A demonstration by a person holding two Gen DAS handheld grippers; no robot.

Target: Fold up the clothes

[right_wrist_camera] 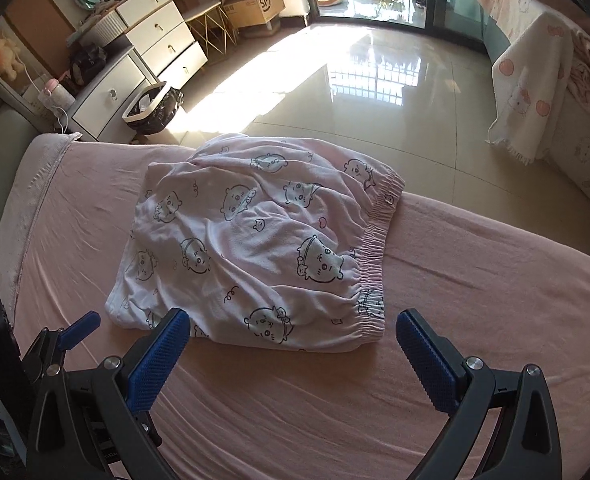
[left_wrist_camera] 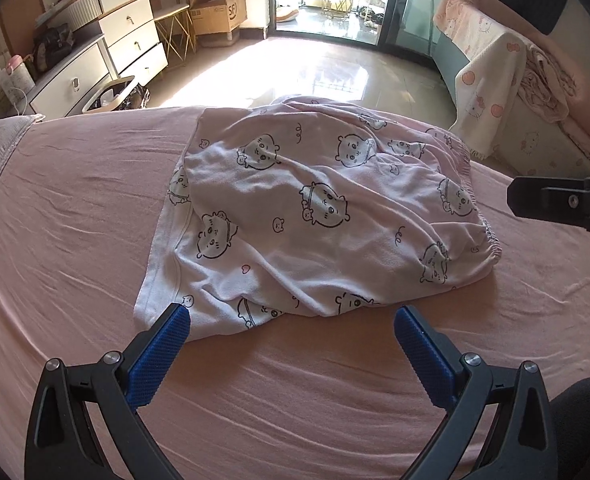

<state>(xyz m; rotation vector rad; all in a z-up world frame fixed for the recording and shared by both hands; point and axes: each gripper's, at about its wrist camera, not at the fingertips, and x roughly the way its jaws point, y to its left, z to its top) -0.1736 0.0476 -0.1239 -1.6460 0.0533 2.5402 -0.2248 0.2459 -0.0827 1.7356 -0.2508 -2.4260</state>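
Note:
A pair of pale pink shorts (left_wrist_camera: 315, 216) printed with cartoon bears lies folded over on the pink bed sheet (left_wrist_camera: 75, 208), its elastic waistband (right_wrist_camera: 375, 248) to the right. My left gripper (left_wrist_camera: 291, 320) hovers open just short of the shorts' near edge, nothing between its blue pads (left_wrist_camera: 163, 356). In the right wrist view the same shorts (right_wrist_camera: 251, 248) lie ahead, and my right gripper (right_wrist_camera: 293, 322) is open at their near edge, holding nothing. The left gripper's blue fingertip (right_wrist_camera: 81, 330) shows at lower left there. The right gripper's black body (left_wrist_camera: 559, 200) enters the left wrist view from the right.
The bed ends just beyond the shorts, with shiny tiled floor (right_wrist_camera: 355, 80) past it. A white dresser (left_wrist_camera: 131, 36), a waste bin (right_wrist_camera: 153, 108) and a cardboard box (left_wrist_camera: 219, 8) stand at far left. A sofa draped with a cartoon-print blanket (left_wrist_camera: 491, 92) is at the right.

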